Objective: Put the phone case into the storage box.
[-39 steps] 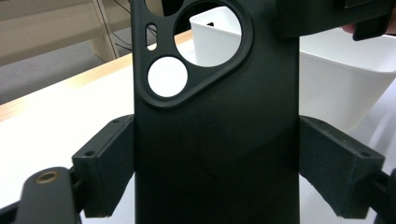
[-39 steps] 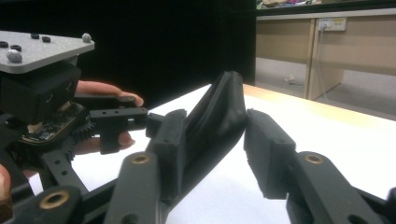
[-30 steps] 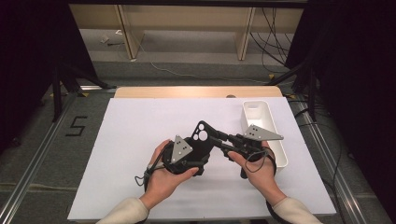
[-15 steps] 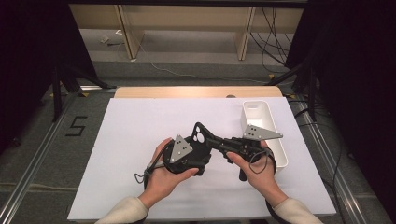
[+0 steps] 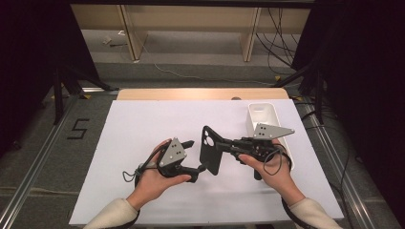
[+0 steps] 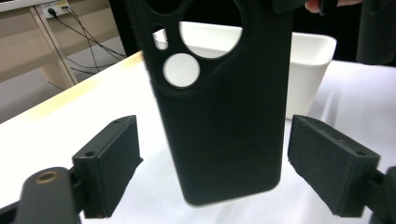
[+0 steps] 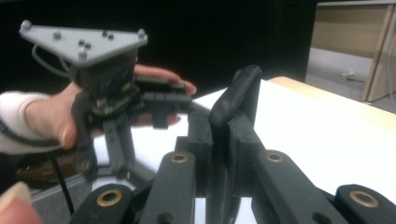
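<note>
Black rubbery phone case (image 5: pixel 210 150), pinched upright by my right gripper (image 5: pixel 220 145), is hanging between my left gripper's (image 6: pixel 212 172) spread jaws.

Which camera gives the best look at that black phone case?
The left gripper view: the phone case faces the camera, its round cutouts plain. The high view shows the case small, held upright above the table. The right gripper view sees its thin edge clamped in the right gripper.

A single marking can be read: the digit "5" (image 5: pixel 78 129), set down in black strips on the grey floor to the left of the table (image 5: pixel 143 119). No other text, label or brand is legible.
</note>
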Demonstrator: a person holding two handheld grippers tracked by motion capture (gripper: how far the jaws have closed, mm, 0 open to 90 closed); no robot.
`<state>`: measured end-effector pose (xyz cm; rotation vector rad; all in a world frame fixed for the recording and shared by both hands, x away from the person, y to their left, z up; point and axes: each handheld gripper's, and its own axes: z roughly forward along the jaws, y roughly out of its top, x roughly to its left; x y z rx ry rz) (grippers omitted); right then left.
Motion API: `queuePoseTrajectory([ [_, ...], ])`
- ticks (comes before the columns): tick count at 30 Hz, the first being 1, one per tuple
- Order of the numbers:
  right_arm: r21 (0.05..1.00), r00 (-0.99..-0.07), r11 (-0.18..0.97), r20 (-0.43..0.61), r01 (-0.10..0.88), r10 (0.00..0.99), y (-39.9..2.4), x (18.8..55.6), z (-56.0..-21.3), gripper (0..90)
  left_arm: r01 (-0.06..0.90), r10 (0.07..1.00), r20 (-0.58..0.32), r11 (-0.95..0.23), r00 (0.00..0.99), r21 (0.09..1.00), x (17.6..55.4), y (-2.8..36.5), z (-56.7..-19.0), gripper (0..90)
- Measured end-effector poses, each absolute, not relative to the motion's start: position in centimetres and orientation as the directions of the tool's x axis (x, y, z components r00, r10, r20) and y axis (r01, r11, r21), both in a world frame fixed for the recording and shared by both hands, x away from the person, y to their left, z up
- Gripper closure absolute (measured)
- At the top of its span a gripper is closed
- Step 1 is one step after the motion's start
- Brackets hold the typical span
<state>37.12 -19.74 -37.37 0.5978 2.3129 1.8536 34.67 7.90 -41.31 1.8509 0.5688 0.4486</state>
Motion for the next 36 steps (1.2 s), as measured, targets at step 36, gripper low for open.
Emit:
queuePoseTrajectory([
  [36, 0.942, -0.943, 0.255, 0.137, 0.219, 0.303, -19.7, 37.3, -37.6, 82.2, 0.174, 0.565, 0.01, -0.272, 0.825, 0.946, 35.8, 9.2, -41.1, 30.8],
])
